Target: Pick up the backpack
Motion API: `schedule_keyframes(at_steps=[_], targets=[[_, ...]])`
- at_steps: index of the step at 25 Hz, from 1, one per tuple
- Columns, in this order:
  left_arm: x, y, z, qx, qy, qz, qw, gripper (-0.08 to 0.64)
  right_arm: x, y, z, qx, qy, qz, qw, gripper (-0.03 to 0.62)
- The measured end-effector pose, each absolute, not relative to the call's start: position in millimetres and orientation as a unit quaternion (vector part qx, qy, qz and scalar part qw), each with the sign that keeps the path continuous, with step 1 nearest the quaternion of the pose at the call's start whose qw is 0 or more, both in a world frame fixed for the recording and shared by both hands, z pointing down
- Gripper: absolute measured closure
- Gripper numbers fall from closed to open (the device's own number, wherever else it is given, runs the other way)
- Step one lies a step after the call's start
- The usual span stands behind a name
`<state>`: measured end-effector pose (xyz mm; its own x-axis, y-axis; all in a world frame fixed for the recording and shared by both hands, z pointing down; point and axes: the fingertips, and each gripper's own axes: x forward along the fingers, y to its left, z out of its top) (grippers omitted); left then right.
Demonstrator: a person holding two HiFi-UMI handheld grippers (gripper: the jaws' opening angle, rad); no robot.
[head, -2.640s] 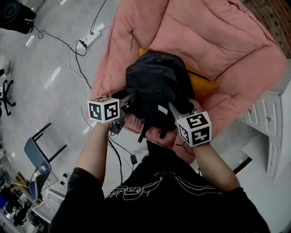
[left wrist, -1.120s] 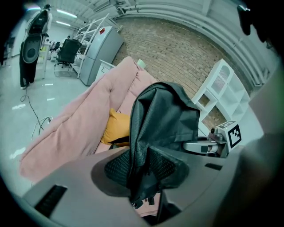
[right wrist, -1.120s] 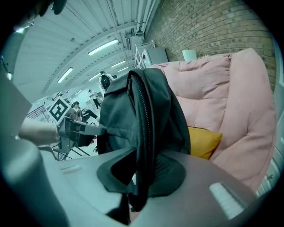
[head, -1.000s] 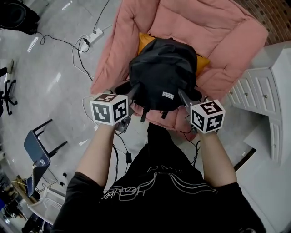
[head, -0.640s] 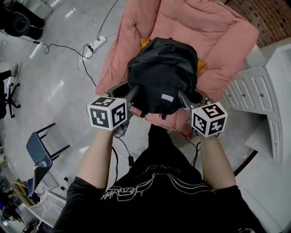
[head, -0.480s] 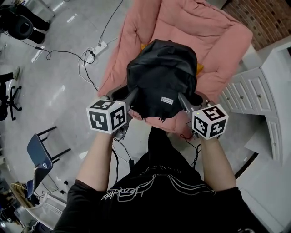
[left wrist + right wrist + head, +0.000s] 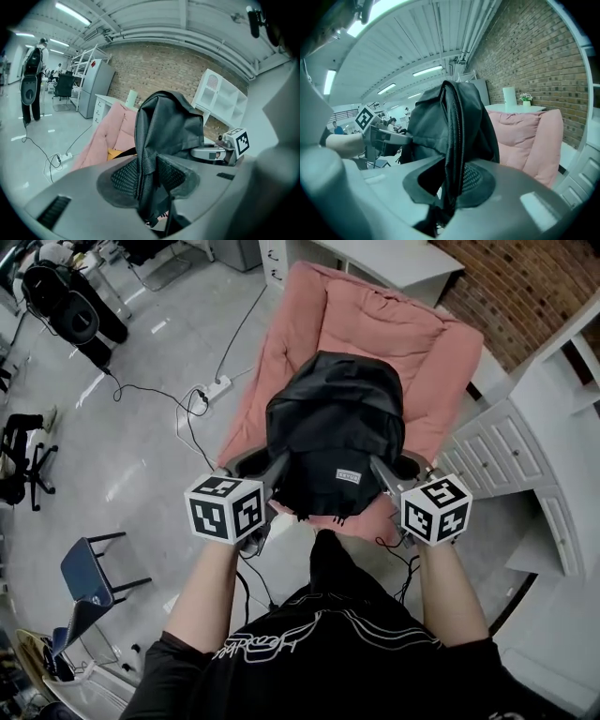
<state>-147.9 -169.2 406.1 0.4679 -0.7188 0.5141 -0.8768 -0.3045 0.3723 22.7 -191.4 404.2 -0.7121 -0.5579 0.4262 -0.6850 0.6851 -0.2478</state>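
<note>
A black backpack (image 7: 335, 427) hangs in the air above the pink padded armchair (image 7: 375, 334), held between both grippers. My left gripper (image 7: 277, 465) is shut on a fold of the backpack's left side; in the left gripper view the black fabric (image 7: 154, 140) is pinched between the pads. My right gripper (image 7: 380, 468) is shut on the backpack's right side, where the zipper edge (image 7: 452, 140) runs between the jaws. An orange cushion (image 7: 118, 153) lies on the chair under the bag.
A white drawer cabinet (image 7: 525, 456) stands right of the chair, a brick wall (image 7: 525, 277) behind it. A power strip with cables (image 7: 211, 390) lies on the grey floor at left, and a blue chair (image 7: 89, 573) stands at lower left.
Both grippers have risen with the backpack, which now hangs clear of the armchair seat. The orange cushion that showed behind it in the head view is now covered by the bag.
</note>
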Motion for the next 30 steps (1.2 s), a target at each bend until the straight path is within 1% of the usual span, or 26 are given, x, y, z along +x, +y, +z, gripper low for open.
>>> schedule_keyframes(at_steps=[7,20,30], targets=[[-138.8,-137.1,365.4,0.809,-0.497,0.117,0.290,0.437,32.3,-159.1,362.9,0.351,-0.907,0.183,0.145,0.541],[-126.8,-96.1,319.4,0.827,-0.485,0.100,0.265,0.438,46.1,-117.9,314.2,0.351,-0.912,0.171,0.125,0.541],[-128.4,-80.0,304.7,0.824,-0.498,0.090,0.253,0.442,44.7,-101.4,302.1,0.355,-0.914,0.162,0.109,0.541]])
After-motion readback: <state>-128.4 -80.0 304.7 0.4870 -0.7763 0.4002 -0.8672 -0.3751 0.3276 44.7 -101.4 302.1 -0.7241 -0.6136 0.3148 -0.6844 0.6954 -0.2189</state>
